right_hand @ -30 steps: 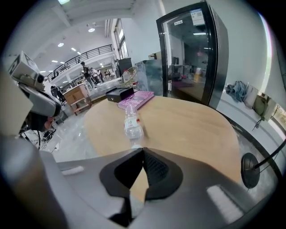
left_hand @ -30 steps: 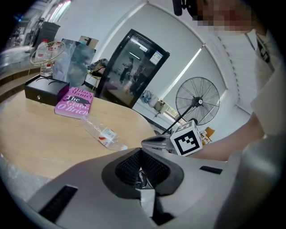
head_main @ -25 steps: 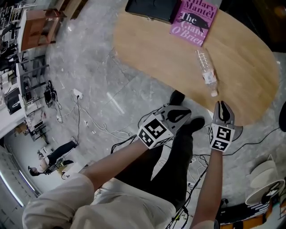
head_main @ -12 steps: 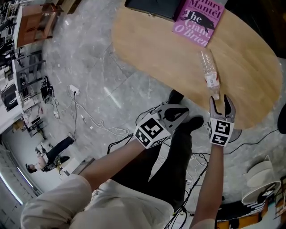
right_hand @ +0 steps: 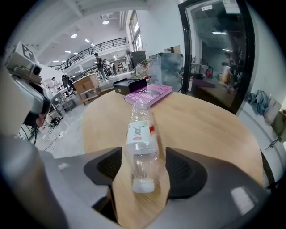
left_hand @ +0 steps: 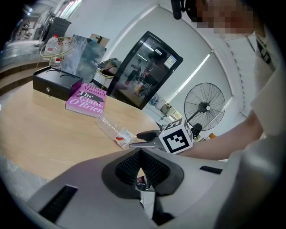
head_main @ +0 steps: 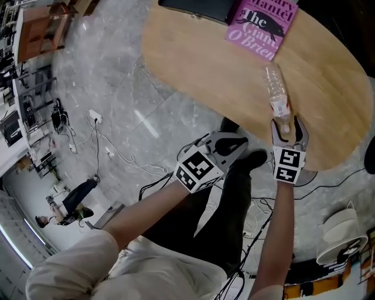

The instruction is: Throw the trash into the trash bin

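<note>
As R gripper [head_main: 287, 125] points down over table [head_main: 199, 64] edge, its jaws, just opening, flank bottle [head_main: 276, 91], not gripping.

Partly beyond the head view's top edge: pink book [head_main: 259, 24], black box [head_main: 198, 7].

free: bare table [head_main: 193, 70] left of bottle [head_main: 276, 88] | blocked: book [head_main: 261, 24], black box [head_main: 196, 7] at far end
</note>
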Available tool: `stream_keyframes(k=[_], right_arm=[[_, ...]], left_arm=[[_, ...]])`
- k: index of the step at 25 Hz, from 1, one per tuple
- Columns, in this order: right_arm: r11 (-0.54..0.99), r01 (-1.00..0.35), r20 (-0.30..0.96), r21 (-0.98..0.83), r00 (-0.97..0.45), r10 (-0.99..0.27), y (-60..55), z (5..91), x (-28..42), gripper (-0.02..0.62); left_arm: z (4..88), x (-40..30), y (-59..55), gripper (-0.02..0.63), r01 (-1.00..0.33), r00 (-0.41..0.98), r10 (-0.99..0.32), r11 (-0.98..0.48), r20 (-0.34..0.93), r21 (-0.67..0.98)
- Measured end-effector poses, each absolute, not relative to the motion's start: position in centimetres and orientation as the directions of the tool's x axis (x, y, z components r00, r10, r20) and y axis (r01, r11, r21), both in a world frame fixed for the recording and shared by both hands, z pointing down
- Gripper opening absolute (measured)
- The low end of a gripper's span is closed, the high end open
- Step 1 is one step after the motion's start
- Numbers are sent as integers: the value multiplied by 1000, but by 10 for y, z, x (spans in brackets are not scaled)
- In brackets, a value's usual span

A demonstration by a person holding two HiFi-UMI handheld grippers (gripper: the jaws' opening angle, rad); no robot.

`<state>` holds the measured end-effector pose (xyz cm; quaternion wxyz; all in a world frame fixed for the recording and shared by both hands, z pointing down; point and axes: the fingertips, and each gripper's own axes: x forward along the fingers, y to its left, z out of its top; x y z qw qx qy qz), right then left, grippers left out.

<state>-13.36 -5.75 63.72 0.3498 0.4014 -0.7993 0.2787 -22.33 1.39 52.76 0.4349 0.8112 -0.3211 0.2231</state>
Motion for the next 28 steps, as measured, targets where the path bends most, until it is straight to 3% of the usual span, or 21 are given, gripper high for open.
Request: stream_keyframes(k=[10,12,28], right_arm=[[566,-815,807,-120,-412,-423,-59,652,-142,319],[562,-819,804,-118,-410,-430,-60,652,-140,290],[548,-816,771,-185,-466,-433,-37,629,-124,285]], left_arm=[[534,-232,10,6,-720,688,-321,-411,651,559],[534,-232,10,6,-720,688,-319,-413,651,558],[525,-201,22,6,-689,710,-283,-470,645,551]])
